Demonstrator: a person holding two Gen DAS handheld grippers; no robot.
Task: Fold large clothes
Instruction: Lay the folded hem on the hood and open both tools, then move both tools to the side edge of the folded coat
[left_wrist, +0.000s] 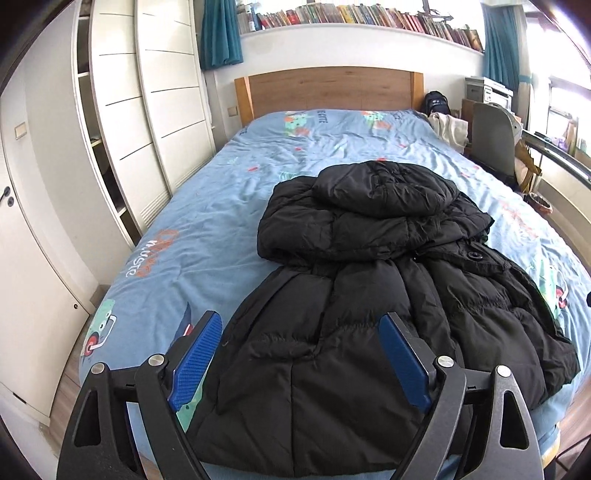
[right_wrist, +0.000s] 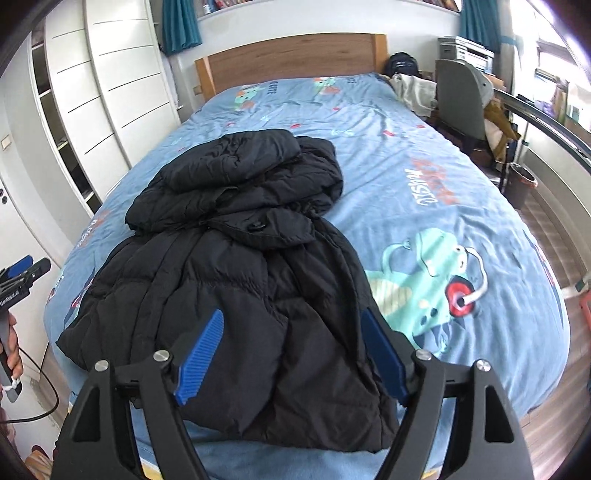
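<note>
A black puffer jacket (left_wrist: 369, 295) lies on the blue bed (left_wrist: 207, 236), its hood and sleeves folded over the upper body, its hem toward me. It also shows in the right wrist view (right_wrist: 229, 266). My left gripper (left_wrist: 299, 321) is open and empty, held above the jacket's hem at its left part. My right gripper (right_wrist: 293, 317) is open and empty above the hem's right part. The left gripper also shows at the left edge of the right wrist view (right_wrist: 22, 269), off the bed's side.
The bed (right_wrist: 424, 192) has a wooden headboard (left_wrist: 328, 88). White wardrobes (left_wrist: 147, 110) line the left. A grey chair (left_wrist: 491, 140), a backpack (left_wrist: 436, 101) and a bin (right_wrist: 521, 184) stand on the right. Cream cloth (right_wrist: 413, 90) lies near the bed's far right corner.
</note>
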